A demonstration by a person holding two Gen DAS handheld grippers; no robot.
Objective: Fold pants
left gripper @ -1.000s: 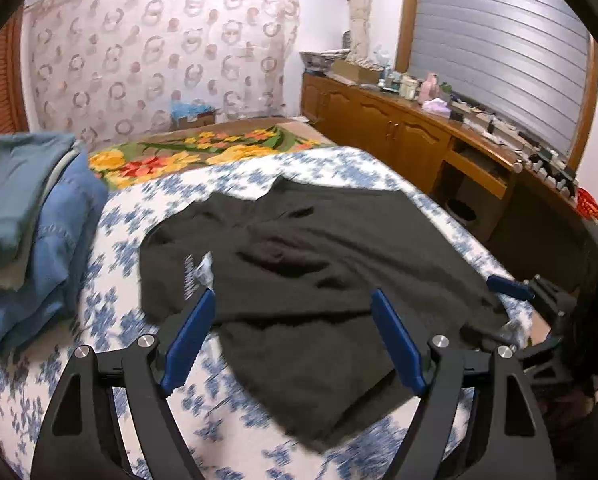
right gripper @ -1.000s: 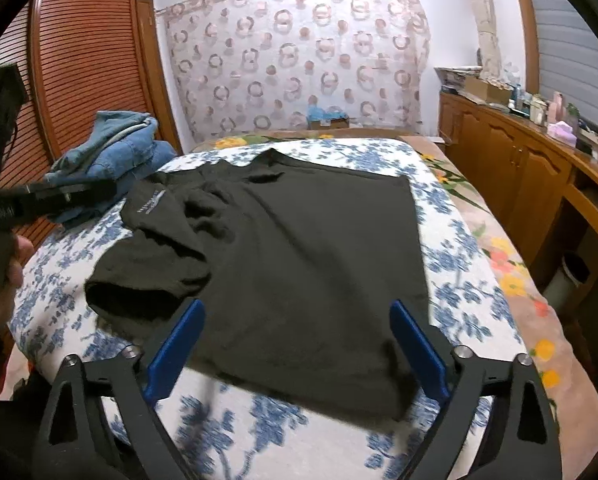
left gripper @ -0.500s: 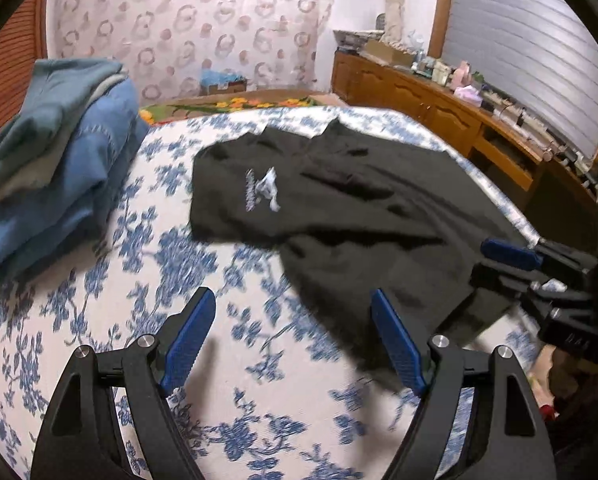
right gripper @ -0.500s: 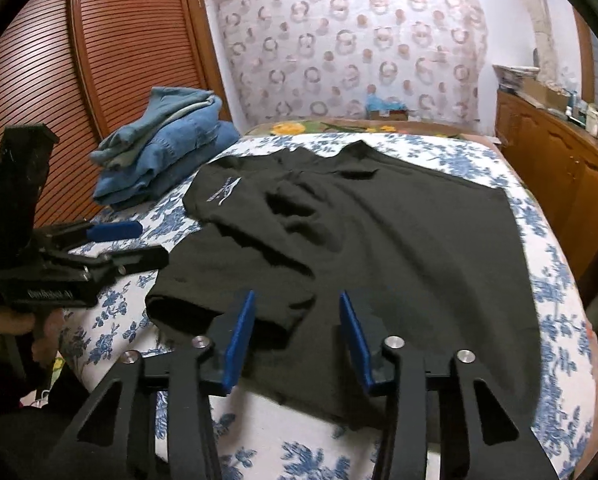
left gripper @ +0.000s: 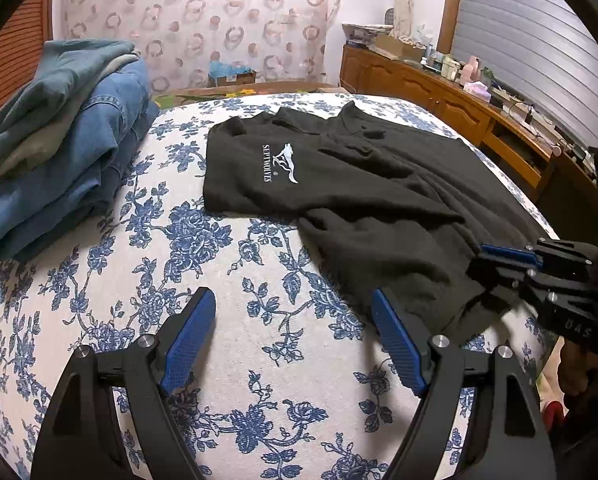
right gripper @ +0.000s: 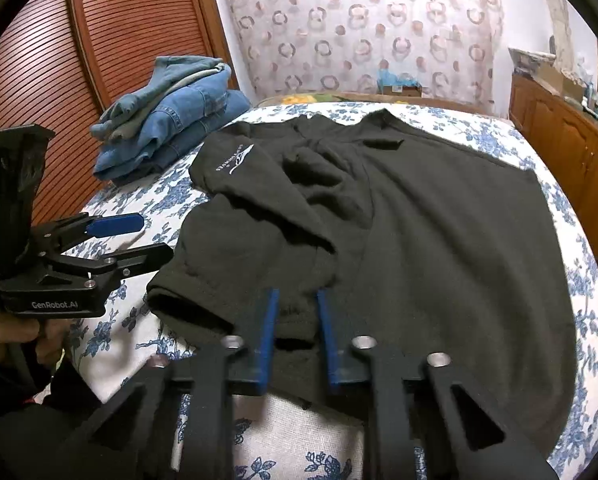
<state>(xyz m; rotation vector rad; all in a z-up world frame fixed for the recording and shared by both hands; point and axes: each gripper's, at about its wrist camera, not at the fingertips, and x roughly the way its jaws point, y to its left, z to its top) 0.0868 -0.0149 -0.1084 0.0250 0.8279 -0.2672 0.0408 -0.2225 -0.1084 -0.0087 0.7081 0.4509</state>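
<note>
The black garment (right gripper: 439, 248) I'm working on lies spread over the blue-flowered bedspread (left gripper: 203, 240), a white wolf logo with lettering (left gripper: 281, 164) showing on its upper left part; it looks more like a short-sleeved shirt than pants, though from these angles I can't be sure. Its near edge is bunched up between the blue pads of my right gripper (right gripper: 297, 312), whose jaws have just been closing and now pinch a fold of that dark cloth. In the left wrist view the same right gripper (left gripper: 499, 258) sits at the garment's right-hand edge, pressed into the fabric. My left gripper (left gripper: 293, 320) hangs over the bedspread with its jaws spread wide and nothing between them; its right pad is just beside the garment's lower corner, and I can't tell whether it touches the cloth. From the right wrist camera I see that left gripper (right gripper: 139, 236) beside the sleeve, carried by a hand (right gripper: 15, 334) at the frame's edge. A stack of folded blue jeans (left gripper: 59, 140) sits at the far left of the bed, well apart from the garment.
</note>
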